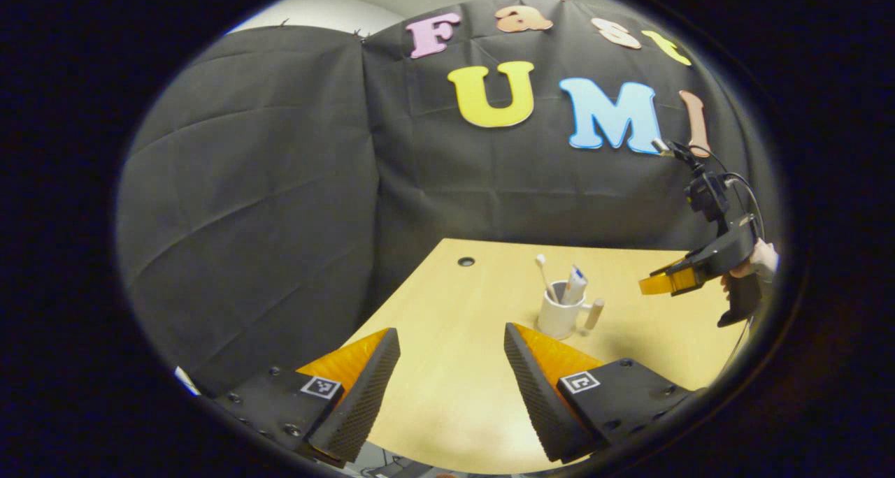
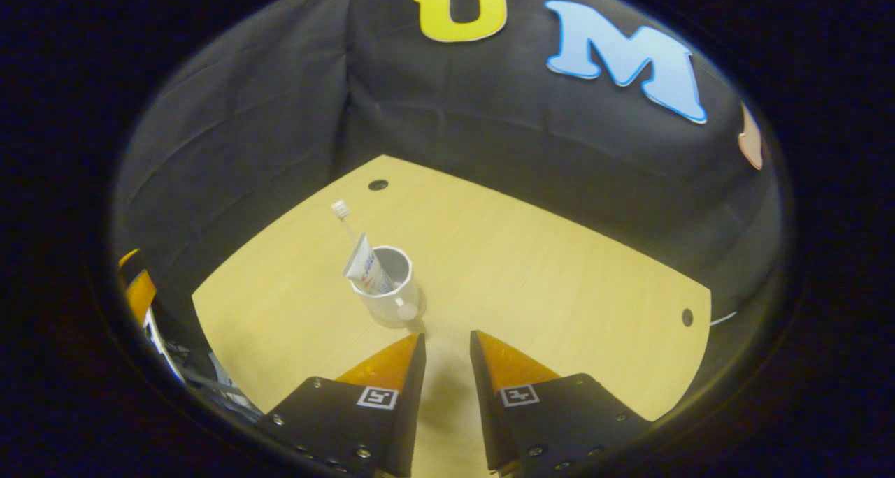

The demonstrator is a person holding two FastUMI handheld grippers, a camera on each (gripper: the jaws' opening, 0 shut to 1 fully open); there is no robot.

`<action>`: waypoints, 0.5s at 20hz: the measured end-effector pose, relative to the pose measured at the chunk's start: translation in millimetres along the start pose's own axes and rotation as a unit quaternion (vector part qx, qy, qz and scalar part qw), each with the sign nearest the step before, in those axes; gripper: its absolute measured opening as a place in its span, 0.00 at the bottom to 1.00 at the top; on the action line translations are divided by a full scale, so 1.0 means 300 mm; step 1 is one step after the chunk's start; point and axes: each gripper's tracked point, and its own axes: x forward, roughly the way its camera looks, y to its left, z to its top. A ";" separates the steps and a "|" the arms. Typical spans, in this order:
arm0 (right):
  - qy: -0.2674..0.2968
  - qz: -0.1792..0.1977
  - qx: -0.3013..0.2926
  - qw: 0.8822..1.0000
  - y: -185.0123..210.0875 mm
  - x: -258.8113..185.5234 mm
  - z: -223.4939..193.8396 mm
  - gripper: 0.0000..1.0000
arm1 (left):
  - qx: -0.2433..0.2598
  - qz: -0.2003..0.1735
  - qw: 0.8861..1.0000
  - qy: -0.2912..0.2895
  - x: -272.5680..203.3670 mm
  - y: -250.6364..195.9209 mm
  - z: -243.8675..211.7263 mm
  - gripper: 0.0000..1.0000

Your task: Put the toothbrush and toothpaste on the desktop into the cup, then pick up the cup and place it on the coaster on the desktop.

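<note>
On the table [image 2: 559, 282] we had the cup [image 2: 393, 291] standing loaded, toothpaste [image 2: 366, 268] and toothbrush [image 2: 342, 216] leaning inside, so our right gripper [image 2: 447, 363] hovered above its handle, fingers narrowly parted, while our left gripper [image 1: 451, 387] waited spread wide, empty.

White cup [image 2: 391, 289] upright on desk, holding toothbrush [image 2: 342, 216], toothpaste [image 2: 365, 268].

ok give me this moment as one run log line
cup: upright on desk | toothbrush, toothpaste: in cup | left gripper: open, empty | right gripper: open, empty, above cup handle | coaster: unseen
</note>
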 end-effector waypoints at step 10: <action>-0.140 -0.103 0.052 0.983 -0.140 -0.324 0.119 0.37 | 0.036 -0.073 0.994 -0.076 0.103 -0.208 0.341 0.98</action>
